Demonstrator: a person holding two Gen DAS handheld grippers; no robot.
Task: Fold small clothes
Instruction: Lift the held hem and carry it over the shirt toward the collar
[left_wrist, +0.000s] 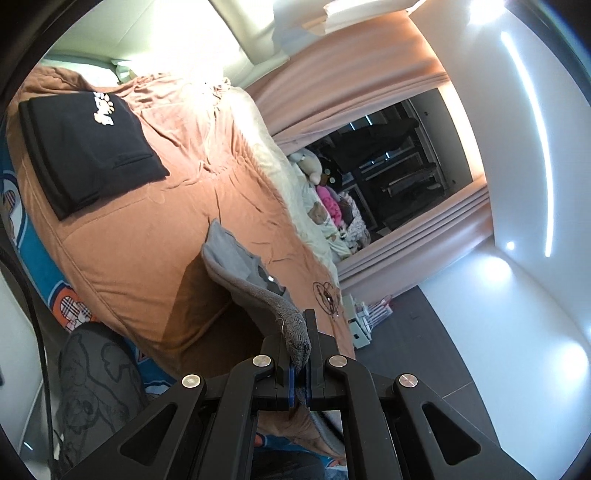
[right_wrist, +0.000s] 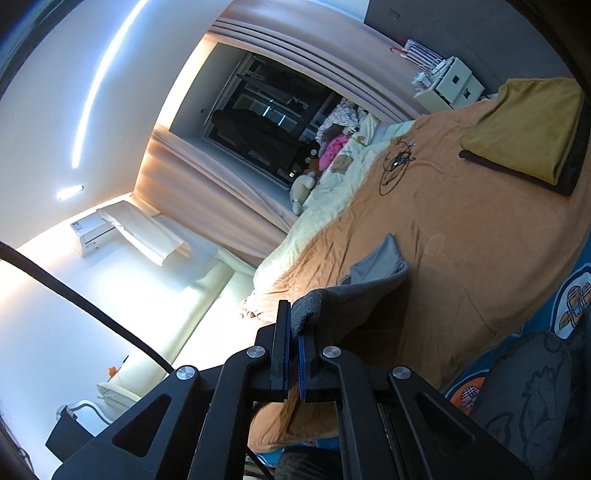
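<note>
The small grey garment (left_wrist: 240, 266) (right_wrist: 373, 280) hangs lifted above the orange bedspread (left_wrist: 155, 236) (right_wrist: 461, 236), pulled up by two of its edges so that its middle sags toward the bedspread while its far end droops close to the fabric. The left gripper (left_wrist: 300, 354) has its jaws pressed together on one thick knitted edge of the grey garment, the cloth bunched between the blue pads. The right gripper (right_wrist: 293, 332) is likewise clamped on another edge of the same garment, a fold of grey cloth caught between its jaws. On the bedspread, well apart from the grey garment, a folded black garment (left_wrist: 88, 147) with a white print lies flat in the left wrist view, and a folded mustard-yellow garment (right_wrist: 524, 129) rests on a dark piece in the right wrist view. A dark line drawing (left_wrist: 327, 297) (right_wrist: 397, 164) marks the bedspread beyond the grey garment. Past the far edge of the bedspread lie a pale blanket (right_wrist: 332, 195) and a heap of soft toys (left_wrist: 325, 199) (right_wrist: 325, 147), backed by pink curtains (left_wrist: 351, 81) (right_wrist: 207, 184) framing a dark window (left_wrist: 399, 158) (right_wrist: 258, 110).
</note>
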